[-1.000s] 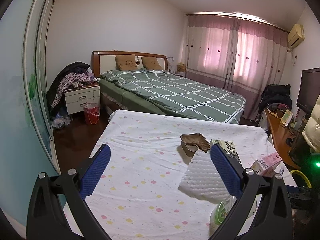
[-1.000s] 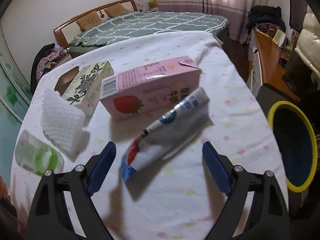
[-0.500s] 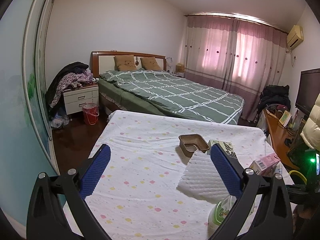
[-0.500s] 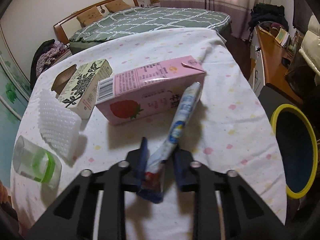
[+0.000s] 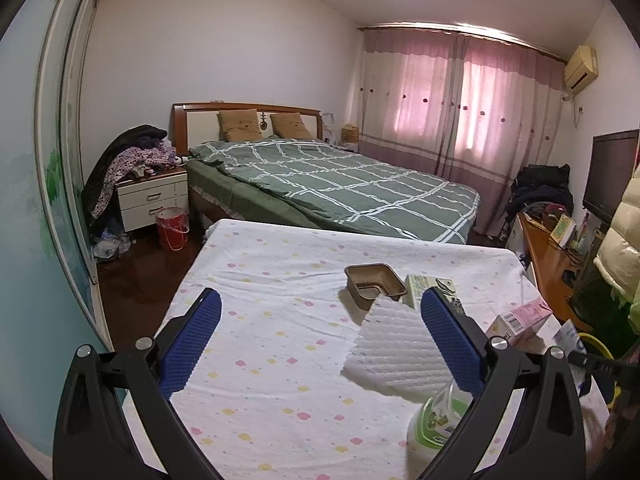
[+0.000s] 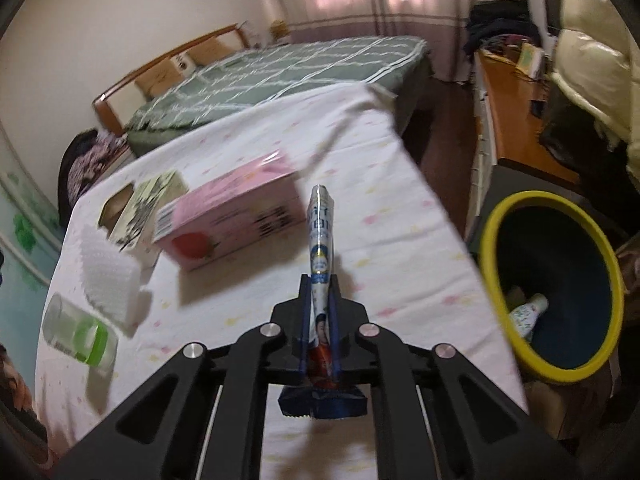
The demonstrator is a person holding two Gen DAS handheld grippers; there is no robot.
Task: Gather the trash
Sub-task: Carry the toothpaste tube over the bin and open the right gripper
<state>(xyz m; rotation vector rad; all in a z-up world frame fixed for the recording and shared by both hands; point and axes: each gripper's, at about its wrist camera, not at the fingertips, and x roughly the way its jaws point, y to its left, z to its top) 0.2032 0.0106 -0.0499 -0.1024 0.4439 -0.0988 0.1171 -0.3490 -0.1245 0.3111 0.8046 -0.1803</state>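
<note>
The right tool (image 6: 319, 320) is squeezing in on a flat snack wrapper (image 6: 320, 240), which sits pinched between its two sides. The wrapper sticks straight out ahead of the tool, long way forward, over the table (image 6: 400, 220). The bin (image 6: 552, 288) with the yellow rim is just to the right of the tool and lower down, beside the table edge. The right hand is nearer to it and tips the tool downward. The left tool (image 5: 320, 336) is spread apart and holds nothing, above the table by the white foam sheet (image 5: 396, 352).
</note>
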